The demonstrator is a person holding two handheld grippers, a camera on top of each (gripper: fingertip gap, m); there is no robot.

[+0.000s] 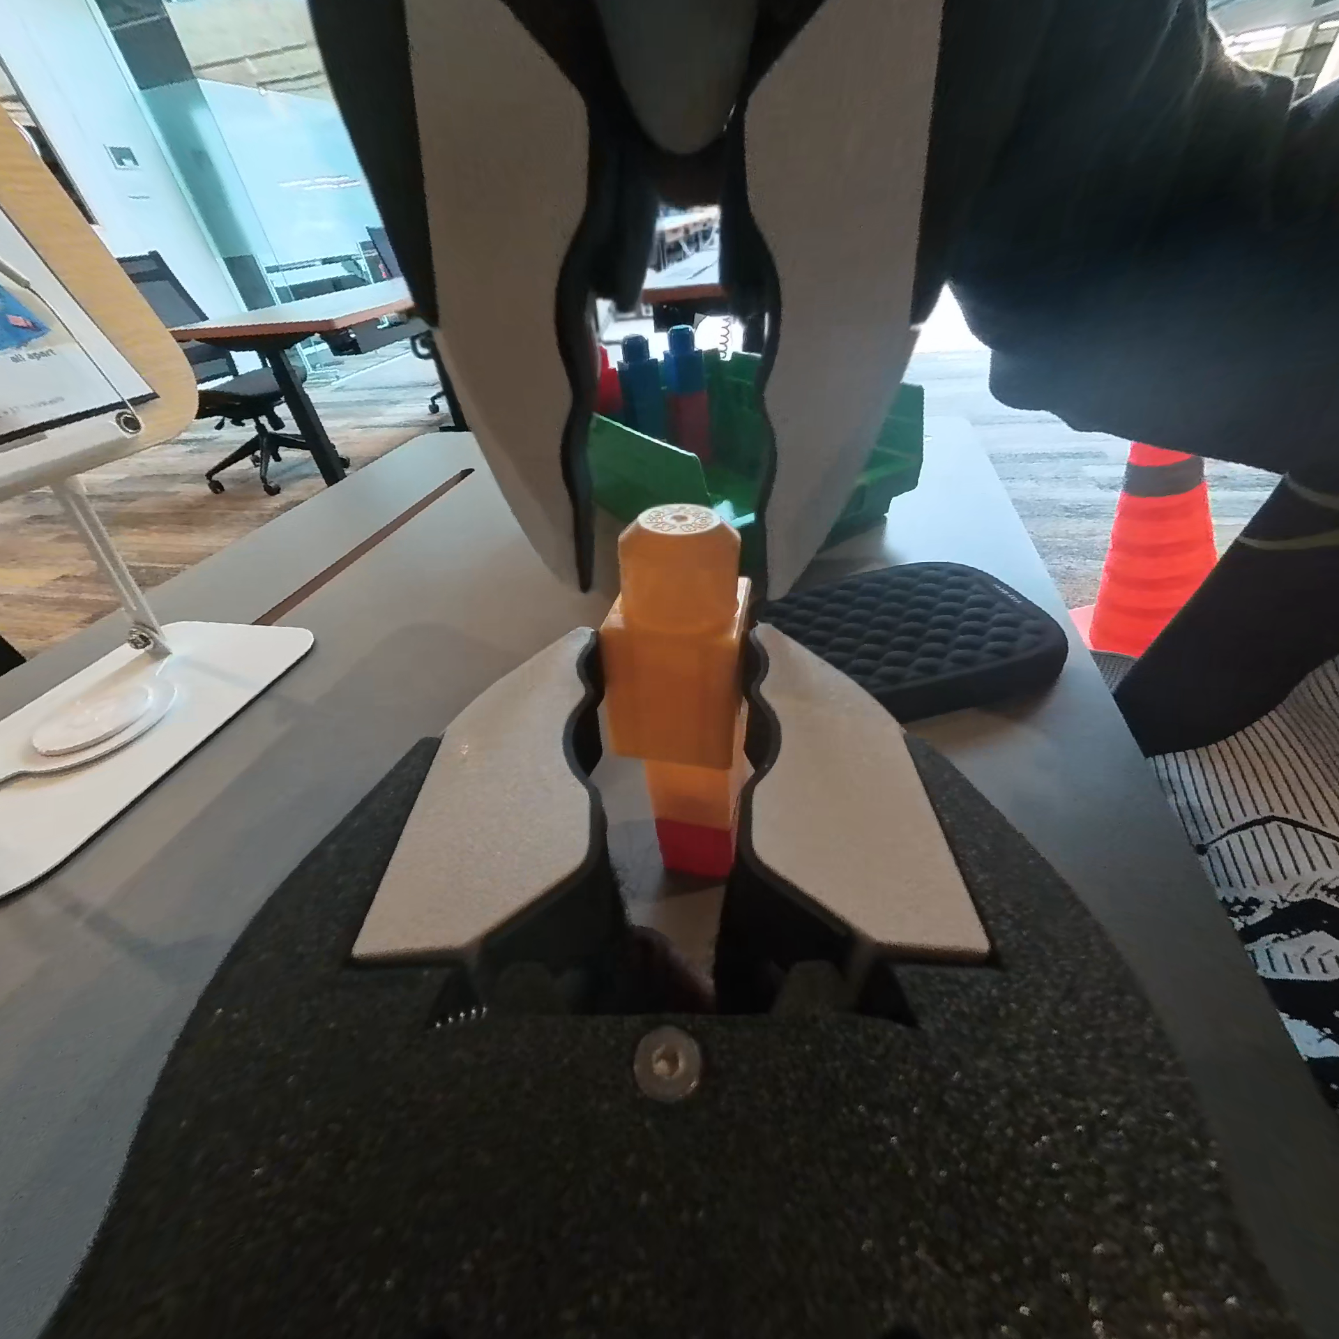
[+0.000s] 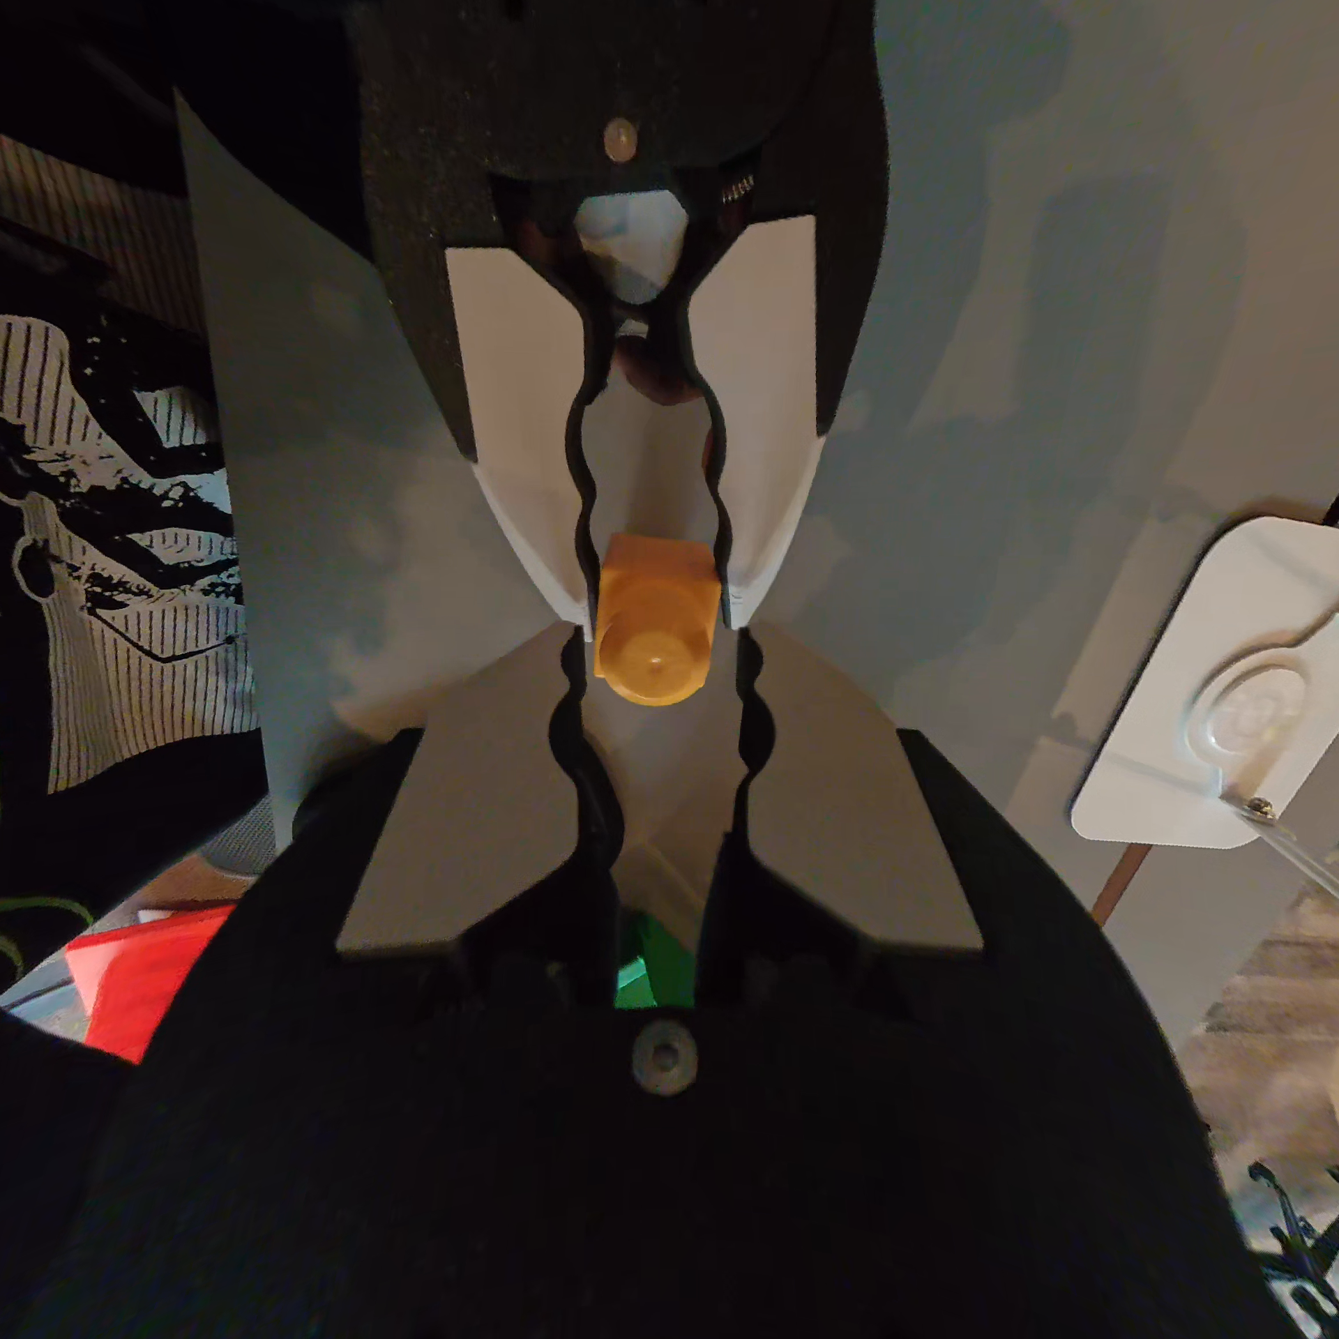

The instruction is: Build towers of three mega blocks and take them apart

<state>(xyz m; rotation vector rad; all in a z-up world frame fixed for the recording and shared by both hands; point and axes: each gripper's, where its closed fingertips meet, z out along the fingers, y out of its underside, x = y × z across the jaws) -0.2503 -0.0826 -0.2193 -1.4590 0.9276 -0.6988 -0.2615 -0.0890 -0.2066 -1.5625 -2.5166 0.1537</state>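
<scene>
Gripping the tower (image 1: pixel 677 714) w/ the left gripper (image 1: pixel 674 645): jaws clamped on the top orange block (image 1: pixel 670 695), tips touching both side faces. Stack reads orange, orange, red (image 1: pixel 697 844) at the base, standing upright on the grey table (image 1: pixel 217 906), roughly mid-table, in front of the green bin (image 1: pixel 652 471). Right gripper (image 2: pixel 656 637) comes in from above, jaws spread, tips level w/ the stud (image 1: pixel 679 551) on either side and not pinching anything; top-down view shows gaps both sides of the stud. Step, my read: three high already, so either last press-down or start of teardown, can't tell which. Next move prob needs one gripper holding a lower block and the other pulling the top block straight up; the left sits on the top block now, so a regrip lower looks needed, or right takes the stud. Pull along the stack axis, else the tower tips. Room: the two grippers are nearly tip to tip, little clearance there. Bin w/ spare blocks (image 1: pixel 677 391) just behind, black pad (image 1: pixel 920 637) near on the right, white stand base (image 1: pixel 145 717) well off left. Table edge on the person's side is close in the right view, so keep lifts vertical, no sideways swing.
</scene>
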